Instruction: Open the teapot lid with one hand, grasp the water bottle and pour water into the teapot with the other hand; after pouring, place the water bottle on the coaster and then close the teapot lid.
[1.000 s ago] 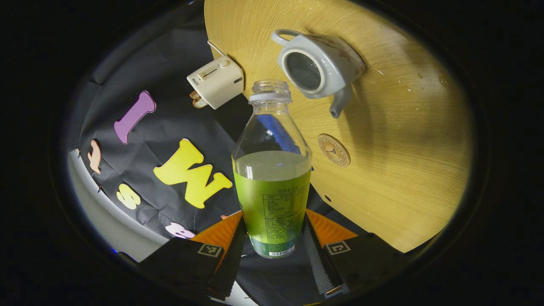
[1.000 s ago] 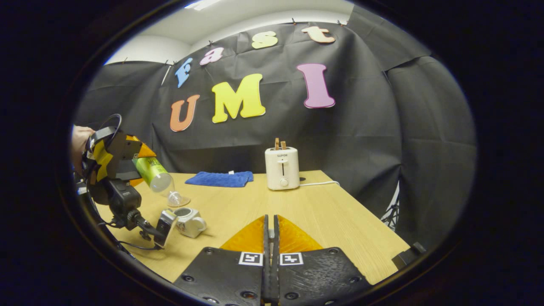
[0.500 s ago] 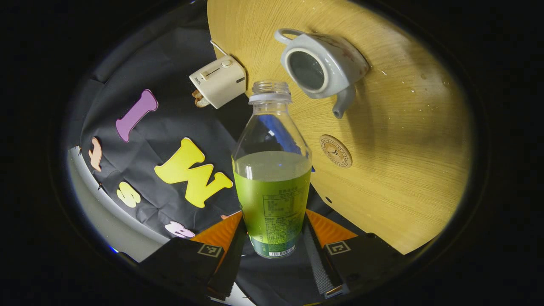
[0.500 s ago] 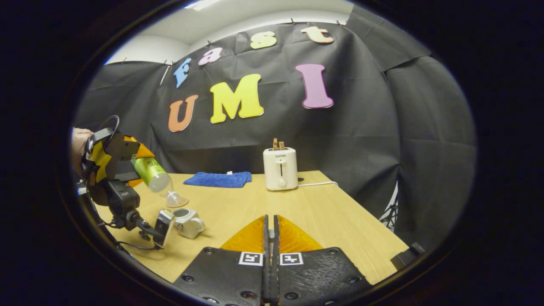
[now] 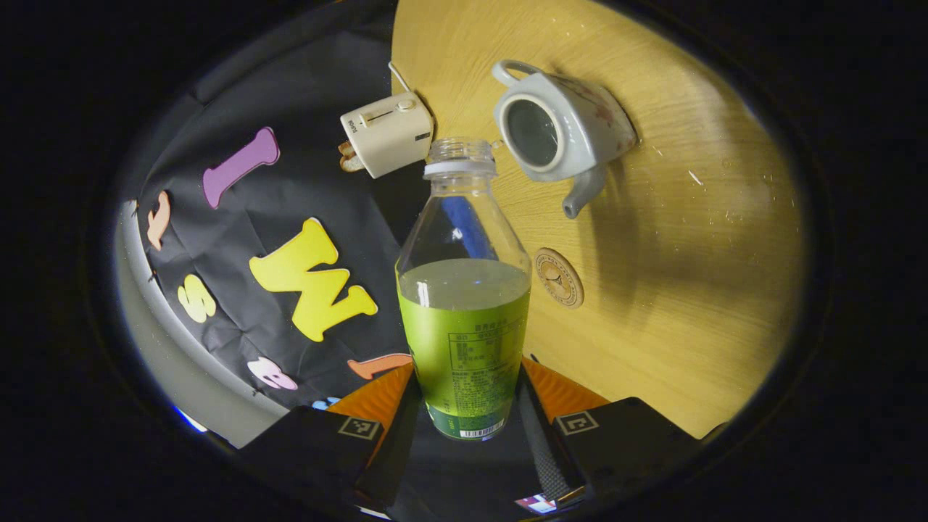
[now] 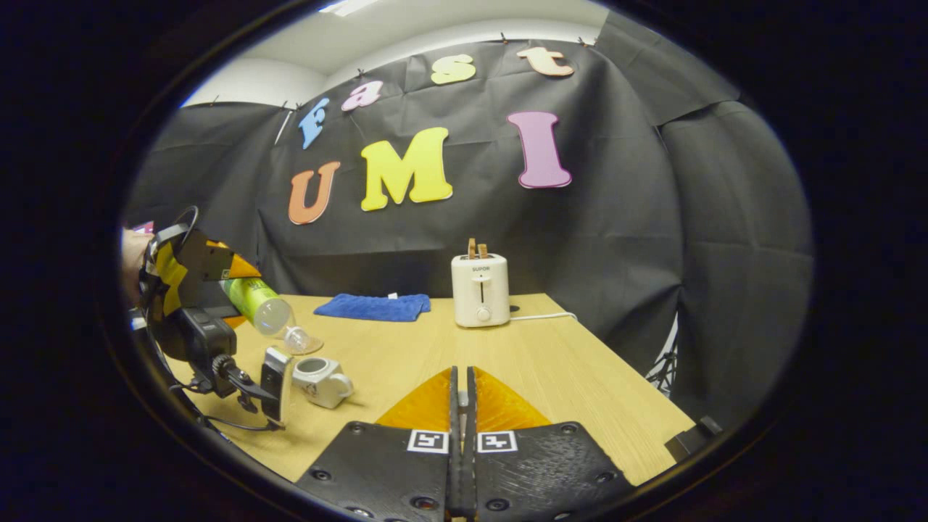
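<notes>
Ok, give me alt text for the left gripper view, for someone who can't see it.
The left gripper grips an uncapped, green-labelled water bottle, part full, aimed toward an open white teapot on a wooden table. A round coaster lies near the spout, and a cream toaster stands at the table's edge.

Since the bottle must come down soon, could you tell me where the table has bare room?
Bare wood lies right of the teapot out to the table edge, in front of the toaster. The coaster is uncovered. It is crowded at the left, with teapot, bottle and left gripper together.
</notes>
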Demonstrator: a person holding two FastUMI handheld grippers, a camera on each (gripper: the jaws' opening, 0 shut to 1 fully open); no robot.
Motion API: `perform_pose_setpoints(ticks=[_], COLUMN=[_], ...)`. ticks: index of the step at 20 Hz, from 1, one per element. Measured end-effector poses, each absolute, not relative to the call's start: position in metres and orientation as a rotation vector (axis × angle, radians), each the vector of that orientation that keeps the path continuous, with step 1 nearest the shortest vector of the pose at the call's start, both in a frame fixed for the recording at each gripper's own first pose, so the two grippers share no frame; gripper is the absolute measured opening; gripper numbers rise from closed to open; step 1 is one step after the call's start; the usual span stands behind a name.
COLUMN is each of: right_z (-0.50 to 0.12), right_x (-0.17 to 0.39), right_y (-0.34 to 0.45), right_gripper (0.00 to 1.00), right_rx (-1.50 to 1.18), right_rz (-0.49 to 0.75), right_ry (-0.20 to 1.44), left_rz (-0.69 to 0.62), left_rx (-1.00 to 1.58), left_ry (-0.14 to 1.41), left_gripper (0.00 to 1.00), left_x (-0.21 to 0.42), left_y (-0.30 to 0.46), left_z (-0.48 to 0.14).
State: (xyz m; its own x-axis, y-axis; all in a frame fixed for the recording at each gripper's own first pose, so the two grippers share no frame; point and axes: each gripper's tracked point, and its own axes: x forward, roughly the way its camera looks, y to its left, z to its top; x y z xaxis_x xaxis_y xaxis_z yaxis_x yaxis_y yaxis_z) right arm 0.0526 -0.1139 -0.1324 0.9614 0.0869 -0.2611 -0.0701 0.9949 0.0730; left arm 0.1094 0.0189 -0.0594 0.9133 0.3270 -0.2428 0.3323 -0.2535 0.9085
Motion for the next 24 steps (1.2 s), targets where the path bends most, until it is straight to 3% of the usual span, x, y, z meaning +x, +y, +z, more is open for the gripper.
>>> perform_pose_setpoints(ticks=[7, 12, 17, 24], right_z=[-0.121, -0.113, -0.105, -0.101], right_x=[0.053, 0.055, 0.057, 0.054], right_y=[-0.096, -0.079, -0.06, -0.046], right_gripper=[0.0, 0.0, 0.0, 0.0], right_rx=[0.046, 0.046, 0.058, 0.043], right_rz=[0.094, 0.114, 0.149, 0.157], right_ry=[0.259, 0.255, 0.266, 0.257], left_rz=[-0.034, 0.019, -0.015, -0.02], left_rx=[1.209, 0.812, 0.401, -0.046], left_ry=[0.529, 0.471, 0.459, 0.365], left_gripper=[0.73, 0.74, 0.74, 0.74], left_x=[0.096, 0.089, 0.075, 0.074], left_y=[0.049, 0.058, 0.042, 0.034], left_z=[-0.102, -0.102, -0.123, -0.101])
